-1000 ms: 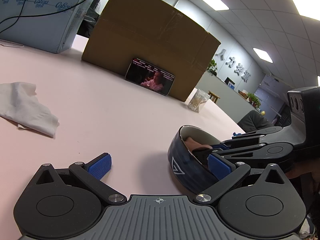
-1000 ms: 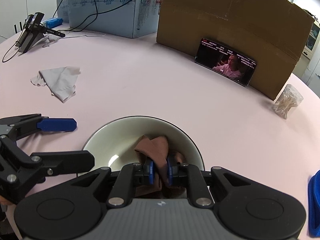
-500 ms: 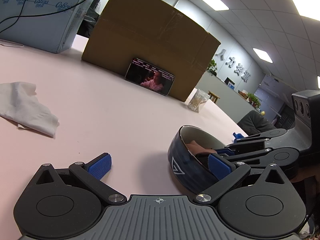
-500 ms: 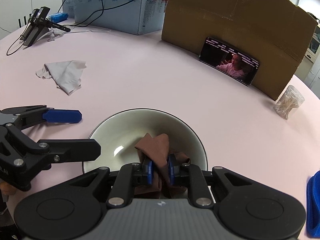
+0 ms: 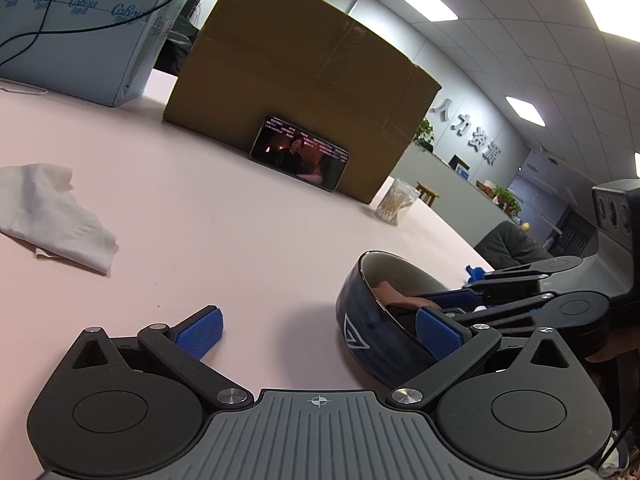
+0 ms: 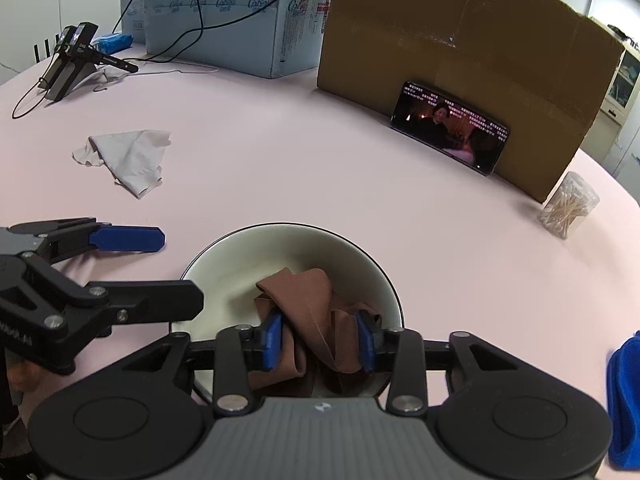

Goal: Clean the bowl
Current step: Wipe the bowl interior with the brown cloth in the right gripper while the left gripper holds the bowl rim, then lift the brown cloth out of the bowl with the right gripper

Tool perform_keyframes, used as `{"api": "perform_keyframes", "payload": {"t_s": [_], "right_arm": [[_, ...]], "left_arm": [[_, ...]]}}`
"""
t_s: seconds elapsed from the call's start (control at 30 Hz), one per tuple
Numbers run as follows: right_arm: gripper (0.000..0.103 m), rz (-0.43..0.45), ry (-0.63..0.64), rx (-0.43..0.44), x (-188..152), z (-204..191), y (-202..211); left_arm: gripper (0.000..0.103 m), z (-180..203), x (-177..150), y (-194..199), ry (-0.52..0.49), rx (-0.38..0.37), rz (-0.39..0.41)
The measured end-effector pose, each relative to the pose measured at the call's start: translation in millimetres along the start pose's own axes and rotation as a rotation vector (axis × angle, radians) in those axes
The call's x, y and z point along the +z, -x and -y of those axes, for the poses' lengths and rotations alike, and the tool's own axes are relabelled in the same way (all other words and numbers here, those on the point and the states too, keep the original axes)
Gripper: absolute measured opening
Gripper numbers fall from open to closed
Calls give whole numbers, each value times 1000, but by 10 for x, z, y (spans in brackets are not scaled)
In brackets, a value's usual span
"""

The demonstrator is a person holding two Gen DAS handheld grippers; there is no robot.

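Observation:
A bowl (image 6: pixel 288 240), dark blue outside (image 5: pixel 360 332) and cream inside, stands on the pink table close in front of me. A crumpled brown cloth (image 6: pixel 308 300) lies in it, also seen in the left wrist view (image 5: pixel 394 294). My right gripper (image 6: pixel 320 338) reaches down into the bowl. Its blue pads sit against both sides of the cloth bunch, with the jaws fairly wide. My left gripper (image 5: pixel 320 320) is open with nothing between its fingers. In the right wrist view, the left gripper (image 6: pixel 180 270) has its near finger lying across the bowl's left rim. The other finger is out over the table.
A white cloth (image 6: pixel 128 156) lies to the far left. A phone (image 6: pixel 450 126) leans on a cardboard box (image 6: pixel 460 40) at the back, beside a light blue box (image 6: pixel 240 12) with cables. A jar of cotton swabs (image 6: pixel 568 204) stands at the right. A blue object (image 6: pixel 624 396) is at the right edge.
The right gripper's jaws have spread wider around the brown cloth, which has loosened and puffed out between them. Both hands and the bowl stay where they were.

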State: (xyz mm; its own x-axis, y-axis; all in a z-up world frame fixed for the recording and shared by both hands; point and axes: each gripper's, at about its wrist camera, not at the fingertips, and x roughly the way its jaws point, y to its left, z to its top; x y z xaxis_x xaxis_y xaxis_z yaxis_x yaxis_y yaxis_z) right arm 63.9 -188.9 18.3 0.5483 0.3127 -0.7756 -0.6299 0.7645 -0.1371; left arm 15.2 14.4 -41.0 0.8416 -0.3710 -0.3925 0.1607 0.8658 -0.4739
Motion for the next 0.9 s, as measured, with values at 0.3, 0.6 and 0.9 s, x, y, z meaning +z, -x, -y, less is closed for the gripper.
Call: {"api": "perform_keyframes", "payload": {"t_s": [0.3, 0.6, 0.9], "right_arm": [[20, 28, -18, 33, 10, -36, -99], [15, 131, -125, 26, -129, 64, -35], [15, 355, -292, 75, -393, 220, 231]], "left_arm": [[103, -2, 6, -10, 0, -1, 0], [103, 14, 6, -7, 0, 0, 0], [103, 21, 2, -6, -1, 1, 0]]}}
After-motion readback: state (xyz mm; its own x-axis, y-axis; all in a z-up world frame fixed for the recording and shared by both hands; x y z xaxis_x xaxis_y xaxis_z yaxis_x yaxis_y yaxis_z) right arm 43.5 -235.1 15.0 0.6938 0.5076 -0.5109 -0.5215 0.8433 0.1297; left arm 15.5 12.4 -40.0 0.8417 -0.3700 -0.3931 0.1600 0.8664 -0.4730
